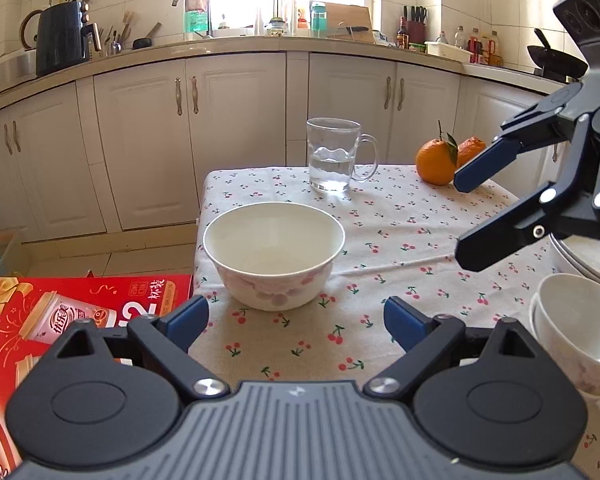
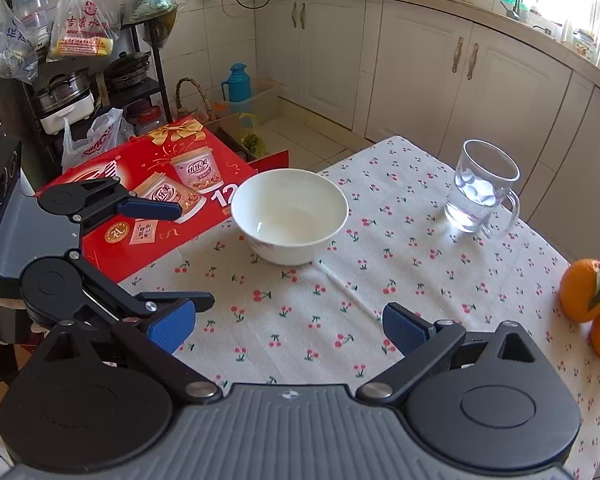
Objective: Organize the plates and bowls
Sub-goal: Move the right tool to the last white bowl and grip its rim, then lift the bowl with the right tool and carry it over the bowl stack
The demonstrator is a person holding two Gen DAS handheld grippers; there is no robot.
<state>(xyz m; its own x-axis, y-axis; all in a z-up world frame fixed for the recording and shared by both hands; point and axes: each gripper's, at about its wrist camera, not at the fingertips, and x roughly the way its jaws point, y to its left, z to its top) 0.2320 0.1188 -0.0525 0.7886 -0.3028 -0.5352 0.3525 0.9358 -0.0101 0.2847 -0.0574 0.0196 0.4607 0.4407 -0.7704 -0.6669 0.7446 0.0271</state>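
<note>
On the tabletop (image 1: 400,216), under a cherry-print cloth, sits one bowl (image 1: 274,254), upright and empty, near the left edge, just beside the red box (image 1: 80,312) that lies off that edge. Looks set apart from its mates on purpose: at the right of the left wrist view stands a stack of bowls (image 1: 576,332), nested, with the rim of what may be a plate (image 1: 580,256) behind it, half hidden by the other tool. Judged from that, the lone bowl wants to join the stack.

Left gripper (image 1: 296,320): jaws wide, nothing between them, aimed straight at the bowl, which lies just ahead of the tips and centred in the gap, not touching. Right gripper (image 2: 290,326): jaws also wide and empty, pointed across the cloth, bowl farther ahead and a little left of centre. Seen from the left side, hangs above the tabletop over the stack.

Well clear of both: a glass mug (image 2: 482,190) part-filled with water toward the far edge, and two oranges (image 2: 592,304) touching each other at the far right corner. Probably no hazard for a straight reach, though a wide sweep toward the stack could pass near the mug.

Likely approach: close on the near rim, one jaw inside, one outside.
</note>
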